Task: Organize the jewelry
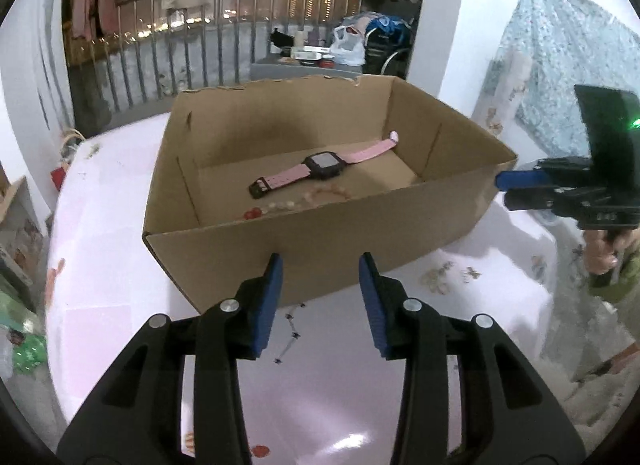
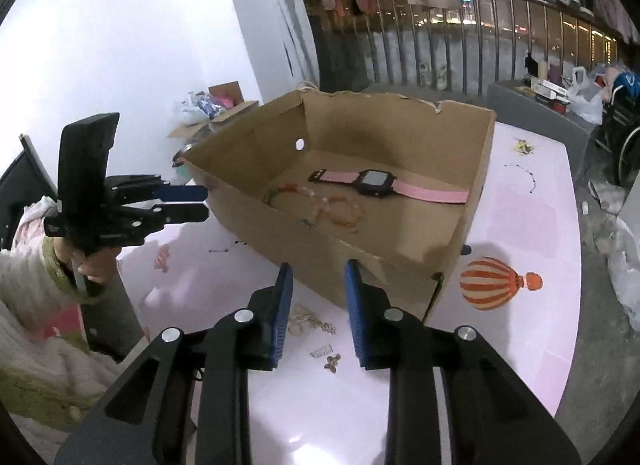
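Note:
An open cardboard box [image 1: 320, 249] [image 2: 360, 261] stands on the pink table. Inside lie a pink-strapped watch [image 1: 324, 165] [image 2: 374, 182] and a beaded bracelet [image 1: 280, 207] [image 2: 320, 205]. My left gripper [image 1: 320, 269] is open and empty, just before the box's near wall. My right gripper [image 2: 319, 277] is open and empty, hovering over small loose jewelry pieces [image 2: 312, 319] and a butterfly charm [image 2: 332, 361] on the table by the box. These pieces also show in the left wrist view [image 1: 436, 281]. Each gripper shows in the other's view [image 1: 520, 193] [image 2: 196, 205].
The pink table [image 1: 120, 285] [image 2: 528, 225] has a printed balloon picture [image 2: 492, 283]. A balcony railing [image 1: 200, 45], hanging clothes and a cluttered grey surface [image 1: 312, 55] lie beyond. A second cardboard box with bags [image 2: 216, 105] stands by the wall.

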